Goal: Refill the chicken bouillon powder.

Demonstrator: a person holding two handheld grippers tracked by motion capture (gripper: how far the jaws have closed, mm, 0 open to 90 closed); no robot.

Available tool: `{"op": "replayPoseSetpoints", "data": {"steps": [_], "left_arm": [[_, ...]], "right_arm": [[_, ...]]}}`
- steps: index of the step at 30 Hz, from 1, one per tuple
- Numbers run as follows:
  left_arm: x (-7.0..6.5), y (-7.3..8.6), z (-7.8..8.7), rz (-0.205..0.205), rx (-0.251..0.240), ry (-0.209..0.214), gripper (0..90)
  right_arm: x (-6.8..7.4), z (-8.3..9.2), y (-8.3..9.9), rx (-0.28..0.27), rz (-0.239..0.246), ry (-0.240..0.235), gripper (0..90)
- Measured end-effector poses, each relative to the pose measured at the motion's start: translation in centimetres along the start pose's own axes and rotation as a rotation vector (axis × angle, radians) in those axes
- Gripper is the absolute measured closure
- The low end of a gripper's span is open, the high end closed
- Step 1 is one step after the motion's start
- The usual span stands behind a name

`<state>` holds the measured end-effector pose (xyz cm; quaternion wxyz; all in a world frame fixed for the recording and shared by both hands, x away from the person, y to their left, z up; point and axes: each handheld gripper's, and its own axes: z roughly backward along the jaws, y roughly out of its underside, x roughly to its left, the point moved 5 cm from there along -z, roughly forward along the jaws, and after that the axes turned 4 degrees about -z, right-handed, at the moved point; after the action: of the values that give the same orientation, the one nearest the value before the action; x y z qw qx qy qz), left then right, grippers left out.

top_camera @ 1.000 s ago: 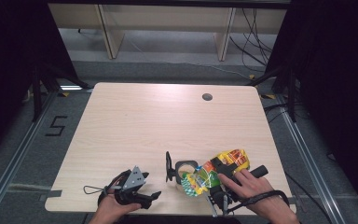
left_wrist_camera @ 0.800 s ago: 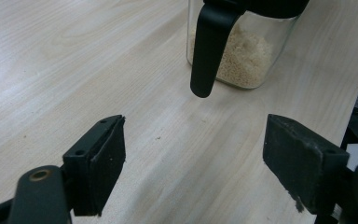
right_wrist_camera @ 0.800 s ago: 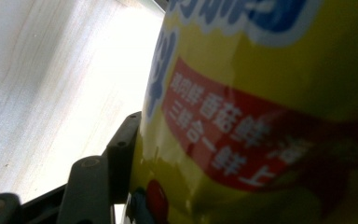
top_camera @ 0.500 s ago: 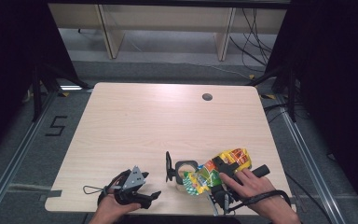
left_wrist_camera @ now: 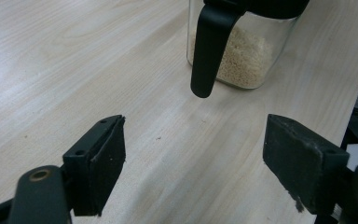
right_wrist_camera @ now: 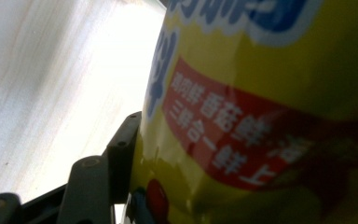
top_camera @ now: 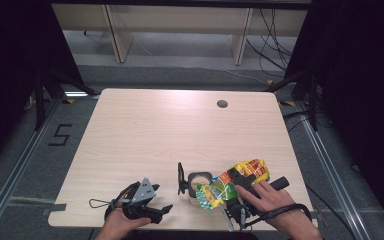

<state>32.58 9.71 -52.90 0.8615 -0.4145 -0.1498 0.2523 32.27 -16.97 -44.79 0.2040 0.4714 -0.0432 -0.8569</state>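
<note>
From the high view I count one pale, wood-grain rectangular tabletop (top_camera: 180,130) with rounded corners and a single small dark round hole (top_camera: 222,104) near its far right corner. Near the front edge, right of the middle, stands one clear glass jar with a black flip lid (top_camera: 198,186), the lid standing up on its left side. One crinkled, glossy yellow-and-green snack bag (top_camera: 230,184) lies tilted over the jar's mouth, stretching from there toward the front right corner. My right gripper (top_camera: 240,181) is clamped on this bag, with my right hand (top_camera: 267,197) behind it at the front edge. My left gripper (top_camera: 152,211), black with one grey three-cornered plate on top, sits at the front edge left of the jar, well apart from it, in my left hand (top_camera: 125,217).

In the left gripper view I see its two black jaws spread wide with bare wood between them, gripping nothing. Ahead stands the jar (left_wrist_camera: 242,51), clear-walled and roughly square-bodied, holding fine pale beige grains, with one black curved handle-like tab (left_wrist_camera: 209,46) hanging down its front.

In the right gripper view the bag (right_wrist_camera: 261,116) presses against one black jaw at the left, its film shiny and creased. It bears a red band with white Chinese characters and large blue lettering edged in white above, both too cropped for me to read.
</note>
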Motion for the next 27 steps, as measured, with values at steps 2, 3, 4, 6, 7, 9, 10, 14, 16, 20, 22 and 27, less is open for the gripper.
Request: {"op": "replayPoseSetpoints", "data": {"steps": [2, 3, 4, 6, 7, 9, 10, 14, 16, 20, 22, 27], "left_arm": [[-0.09, -0.02, -0.08, 0.004, -0.010, 0.007, 20.8], [-0.09, -0.02, -0.08, 0.004, -0.010, 0.007, 20.8], [-0.04, -0.04, 0.00, -0.008, -0.005, 0.008, 20.8], [-0.07, -0.01, 0.01, 0.008, -0.006, 0.007, 20.8], [-0.13, -0.01, 0.00, 0.019, -0.009, 0.005, 20.8], [-0.10, 0.03, 0.02, 0.013, -0.002, 0.002, 20.8], [-0.07, 0.00, 0.00, 0.004, -0.002, 0.005, 20.8], [-0.01, -0.03, 0.03, -0.012, -0.004, 0.006, 20.8], [-0.09, 0.01, 0.01, 0.009, -0.006, 0.009, 20.8], [-0.10, -0.01, 0.01, 0.006, -0.005, 0.008, 20.8], [-0.09, -0.02, -0.07, 0.003, -0.005, 0.011, 20.7], [0.10, 0.10, -0.05, 0.013, -0.004, 0.002, 20.8]], "right_arm": [[-0.16, -0.05, -0.27, -0.021, 0.026, 0.008, 41.9], [-0.08, 0.07, -0.39, -0.014, 0.018, 0.002, 41.9], [-0.30, -0.02, -0.65, -0.033, 0.046, 0.009, 41.9], [-0.31, 0.02, -0.65, -0.024, 0.044, 0.008, 41.9], [-0.28, 0.01, -0.59, -0.026, 0.044, 0.008, 42.0], [-0.06, 0.11, -0.31, -0.013, 0.021, 0.004, 42.0], [-0.19, 0.02, -0.35, -0.028, 0.036, 0.010, 42.1], [0.01, 0.20, -0.28, -0.007, 0.013, -0.006, 42.0], [-0.47, 0.14, -0.36, -0.036, 0.042, 0.024, 42.1], [-0.58, 0.30, -0.11, -0.014, 0.029, 0.028, 42.1], [-0.63, 0.15, -0.12, -0.022, 0.043, 0.038, 42.1], [-0.29, 0.05, -0.44, -0.021, 0.034, 0.029, 42.1]]}}
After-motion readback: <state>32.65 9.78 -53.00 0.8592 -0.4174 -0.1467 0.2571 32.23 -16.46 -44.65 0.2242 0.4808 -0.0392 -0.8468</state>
